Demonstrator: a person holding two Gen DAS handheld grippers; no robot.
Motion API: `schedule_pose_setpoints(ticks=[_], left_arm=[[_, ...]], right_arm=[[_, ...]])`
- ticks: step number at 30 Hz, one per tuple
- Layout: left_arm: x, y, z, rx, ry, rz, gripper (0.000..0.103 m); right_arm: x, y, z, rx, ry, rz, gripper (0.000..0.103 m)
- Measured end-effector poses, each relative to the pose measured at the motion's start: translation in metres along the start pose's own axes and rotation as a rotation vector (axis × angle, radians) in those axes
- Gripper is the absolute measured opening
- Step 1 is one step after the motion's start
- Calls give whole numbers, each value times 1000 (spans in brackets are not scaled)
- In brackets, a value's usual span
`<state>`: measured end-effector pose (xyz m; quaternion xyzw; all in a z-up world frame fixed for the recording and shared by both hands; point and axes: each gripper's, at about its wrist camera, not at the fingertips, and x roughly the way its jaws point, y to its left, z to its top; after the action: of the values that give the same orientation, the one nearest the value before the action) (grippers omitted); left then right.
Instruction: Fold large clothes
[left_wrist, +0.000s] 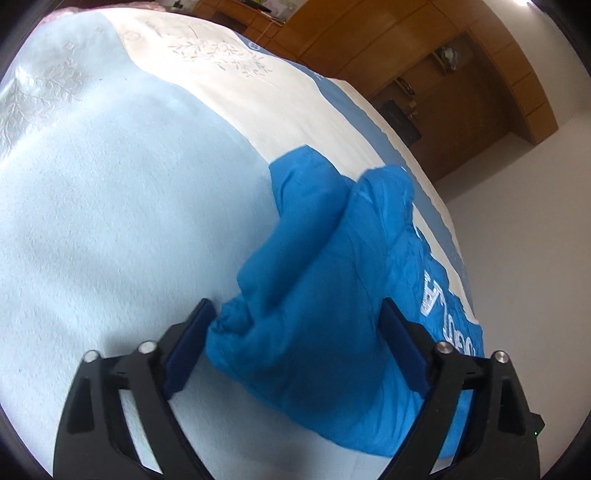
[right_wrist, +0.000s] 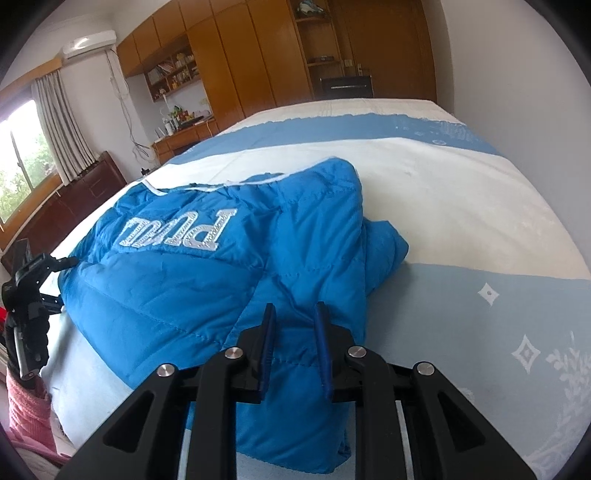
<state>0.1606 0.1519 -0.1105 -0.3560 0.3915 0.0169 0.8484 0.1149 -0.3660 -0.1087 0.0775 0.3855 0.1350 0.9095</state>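
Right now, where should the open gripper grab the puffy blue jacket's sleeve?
Probably the gathered cuff of the blue jacket. It's the thinnest, bunched end, lying on the bedspread between the left gripper fingers. Come down from above, straddling it.

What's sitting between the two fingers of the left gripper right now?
In the left wrist view, the cuff end of the blue jacket's sleeve lies between the wide-open fingers of the left gripper; the pads are not pressing on it.
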Motion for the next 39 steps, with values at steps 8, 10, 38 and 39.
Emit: schedule_pose_setpoints(ticks=[8, 10, 38, 39], left_arm=[[5, 4, -4, 11, 13, -43, 51], [7, 5, -4, 19, 16, -44, 49], [-50, -82, -7, 291, -161, -80, 33], [-53, -93, -9, 317, -170, -89, 33]], right_arm=[[10, 2, -2, -4, 30, -16, 19], [12, 2, -3, -2, 34, -16, 19], [-33, -10, 7, 58, -59, 60, 33], [-36, -14, 7, 67, -64, 57, 33]])
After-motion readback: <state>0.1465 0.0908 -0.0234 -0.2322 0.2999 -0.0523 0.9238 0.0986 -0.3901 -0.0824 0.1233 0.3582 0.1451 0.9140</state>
